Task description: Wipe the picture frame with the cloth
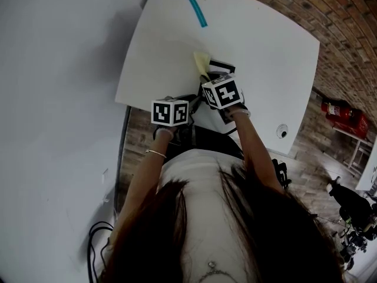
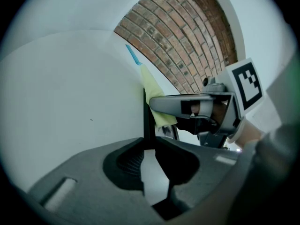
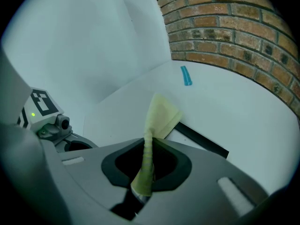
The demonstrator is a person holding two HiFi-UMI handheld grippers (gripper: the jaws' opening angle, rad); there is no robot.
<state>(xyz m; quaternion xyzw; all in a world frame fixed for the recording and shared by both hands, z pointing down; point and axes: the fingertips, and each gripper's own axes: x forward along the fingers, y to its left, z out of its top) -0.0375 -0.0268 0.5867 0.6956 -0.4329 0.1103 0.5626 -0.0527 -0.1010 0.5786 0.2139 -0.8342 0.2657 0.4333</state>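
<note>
The picture frame (image 3: 201, 142) is resting on the table (image 1: 265, 52) in the left gripper (image 2: 152, 161). The cloth (image 3: 159, 116) is trailing from the right gripper (image 3: 146, 168) against it, before a tape strip (image 1: 196, 9).

surface: white table (image 1: 265, 69) | on it: teal strip (image 1: 197, 9), picture frame (image 3: 201, 140)

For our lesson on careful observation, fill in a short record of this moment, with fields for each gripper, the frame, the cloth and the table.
left gripper: jaws closed on the picture frame, which is held on edge
right gripper: jaws pinching the yellow cloth
cloth position: fanned out beside the frame's black edge
table: white, with a blue strip lying at its far side
surroundings: brick surface beyond the table
</note>
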